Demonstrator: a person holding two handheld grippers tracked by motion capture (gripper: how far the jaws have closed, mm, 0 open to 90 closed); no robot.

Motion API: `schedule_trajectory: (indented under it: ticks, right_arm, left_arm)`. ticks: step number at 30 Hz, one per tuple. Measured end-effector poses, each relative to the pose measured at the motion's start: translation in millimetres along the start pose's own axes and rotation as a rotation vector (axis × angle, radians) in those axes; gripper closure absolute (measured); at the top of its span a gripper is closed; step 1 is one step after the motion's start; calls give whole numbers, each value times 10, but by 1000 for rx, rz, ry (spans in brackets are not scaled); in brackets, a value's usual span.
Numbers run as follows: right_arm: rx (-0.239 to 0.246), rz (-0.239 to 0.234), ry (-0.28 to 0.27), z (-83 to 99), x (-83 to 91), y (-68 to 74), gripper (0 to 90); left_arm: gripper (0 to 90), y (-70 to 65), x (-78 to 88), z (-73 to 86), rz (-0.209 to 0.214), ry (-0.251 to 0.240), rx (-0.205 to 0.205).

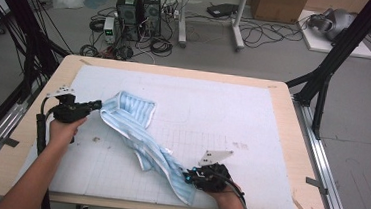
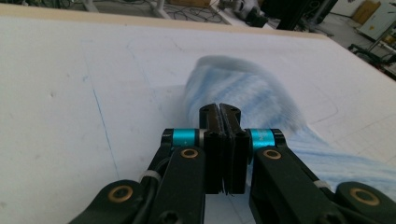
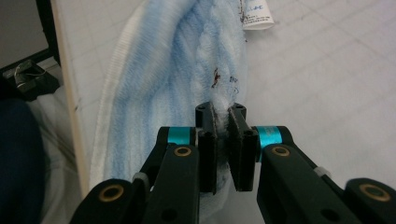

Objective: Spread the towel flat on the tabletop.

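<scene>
Fingers of both grippers clenched on striped towel (image 1: 141, 136) — left (image 1: 98, 105), right (image 1: 188, 176) — opposite ends.

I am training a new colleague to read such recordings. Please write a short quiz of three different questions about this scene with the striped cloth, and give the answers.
1. True or false: the right gripper has a fold of the blue striped cloth pinched between its jaws.
2. What does the cloth lie on? A) bare wood B) a white mat C) a metal tray
3. In the high view, which gripper is at the cloth's far end, near the left edge of the mat?

Key
1. True: in the right gripper view, cloth is squeezed between the jaws.
2. B.
3. The left gripper, with its jaws shut at the cloth's edge.
</scene>
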State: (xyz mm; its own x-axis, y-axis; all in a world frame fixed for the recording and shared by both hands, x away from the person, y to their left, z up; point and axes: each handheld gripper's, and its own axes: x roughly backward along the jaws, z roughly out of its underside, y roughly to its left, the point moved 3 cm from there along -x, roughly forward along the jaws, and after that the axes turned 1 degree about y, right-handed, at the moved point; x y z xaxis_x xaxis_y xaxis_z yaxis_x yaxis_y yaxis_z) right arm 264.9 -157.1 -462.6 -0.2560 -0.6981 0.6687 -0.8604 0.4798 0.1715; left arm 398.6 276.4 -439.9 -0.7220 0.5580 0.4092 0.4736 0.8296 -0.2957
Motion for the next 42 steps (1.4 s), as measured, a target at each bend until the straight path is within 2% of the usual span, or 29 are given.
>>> schedule_trajectory:
  ticks: [3, 4, 6, 7, 8, 10, 13, 14, 15, 17, 19, 21, 25, 28, 31, 32, 35, 36, 37, 38, 41, 42]
  right_arm:
    - [-2, 4, -20, 59, 96, 26, 803]
    - [-12, 11, -34, 53, 116, 22, 762]
    - [-38, 17, -81, 1, 145, -15, 660]
    - [-71, 28, -141, -94, 169, -76, 571]
    - [-71, 28, -141, -94, 169, -76, 571]
    - [-92, 33, -198, -249, 150, -153, 501]
    - [-99, 30, -247, -477, 49, -249, 503]
    - [-84, 57, -217, -646, -113, -323, 517]
    - [-84, 57, -217, -646, -113, -323, 517]
    - [-70, 74, -191, -824, -337, -405, 526]
    - [-83, 81, -194, -954, -502, -450, 527]
    - [-86, 79, -195, -1107, -699, -488, 529]
    - [-83, 85, -115, -1264, -1079, -548, 503]
    - [-84, 61, -94, -1344, -1286, -532, 476]
    - [-106, 35, -93, -1416, -1481, -502, 466]
    - [-107, 57, -75, -1447, -1555, -488, 493]
    - [-83, 76, -64, -1496, -1614, -446, 586]
    - [-63, 81, -53, -1508, -1637, -422, 638]
    - [-43, 78, -48, -1518, -1647, -399, 751]
    - [-40, 46, -46, -1522, -1651, -383, 797]
    - [-47, 40, -41, -1516, -1584, -427, 827]
    - [-49, 82, -43, -1499, -1461, -518, 828]
  left_arm:
    - [879, 24, -11, 82, -7, 4, 11]
    - [879, 28, -10, 97, -1, 1, 19]
    - [876, 25, 9, 115, 2, -13, 4]
    - [869, 24, 20, 118, 5, -18, 3]
    - [869, 25, 37, 124, 9, -29, -3]
    - [871, 29, 62, 133, 23, -45, 0]
    - [874, 37, 68, 140, 35, -47, -9]
    - [875, 38, 70, 147, 38, -52, -5]
    - [875, 43, 73, 155, 40, -52, -6]
    - [875, 49, 78, 171, 38, -44, -14]
    - [875, 50, 79, 196, 49, -47, -6]
    - [875, 46, 80, 200, 44, -42, -22]
    - [875, 55, 109, 182, 46, -66, -16]
    - [875, 67, 123, 180, 49, -72, -13]
    - [875, 79, 131, 177, 43, -76, -9]
    - [875, 81, 132, 177, 42, -77, -8]
    - [875, 78, 123, 184, 45, -69, -8]
    - [875, 72, 114, 188, 49, -65, -11]
    - [875, 58, 101, 191, 51, -62, -12]
    - [875, 53, 96, 192, 53, -60, -14]
    - [875, 40, 92, 192, 55, -59, -19]
    - [875, 40, 92, 193, 56, -59, -19]
